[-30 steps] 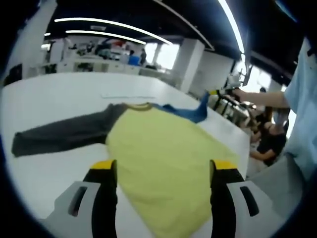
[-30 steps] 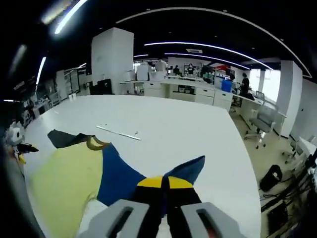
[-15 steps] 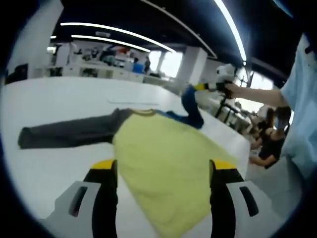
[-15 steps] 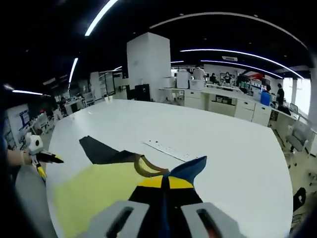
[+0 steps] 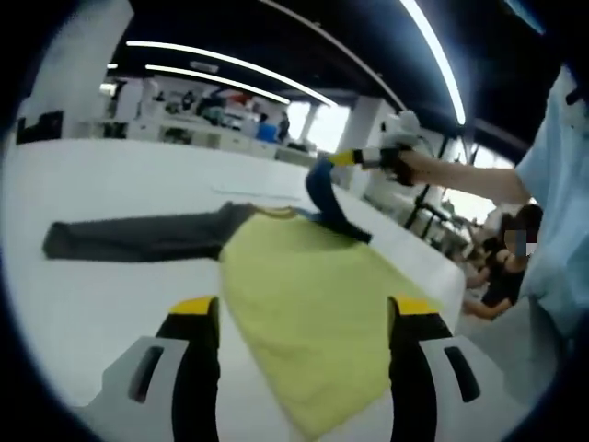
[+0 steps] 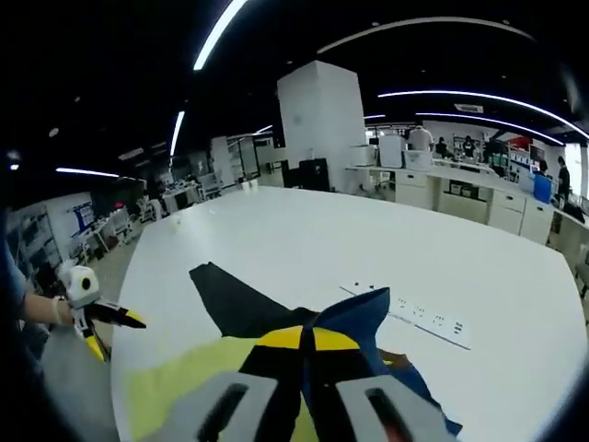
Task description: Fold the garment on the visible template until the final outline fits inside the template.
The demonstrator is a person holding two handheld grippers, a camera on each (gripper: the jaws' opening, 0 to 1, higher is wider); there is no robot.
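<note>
A long-sleeved shirt lies on the white table [image 5: 120, 175]. Its yellow body [image 5: 313, 304] spreads between my left gripper's [image 5: 302, 311] open jaws, and its dark grey sleeve [image 5: 138, 238] stretches to the left. My right gripper [image 6: 307, 337] is shut on the blue sleeve [image 6: 354, 318] and holds it lifted above the shirt. From the left gripper view the right gripper [image 5: 354, 158] hangs over the collar with the blue sleeve [image 5: 327, 203] draping down. In the right gripper view the grey sleeve [image 6: 235, 299] and yellow body [image 6: 175, 391] lie below, and the left gripper [image 6: 110, 322] hovers at the left edge.
A thin strip with small marks [image 6: 414, 318] lies on the table beyond the collar, also visible as a pale strip [image 5: 248, 193]. A person's arm [image 5: 460, 180] and light shirt [image 5: 557, 203] are at the right. Desks and seated people fill the background.
My right gripper has lifted the blue sleeve higher and carried it over the collar toward the grey sleeve side. My left gripper stays open over the yellow body.
</note>
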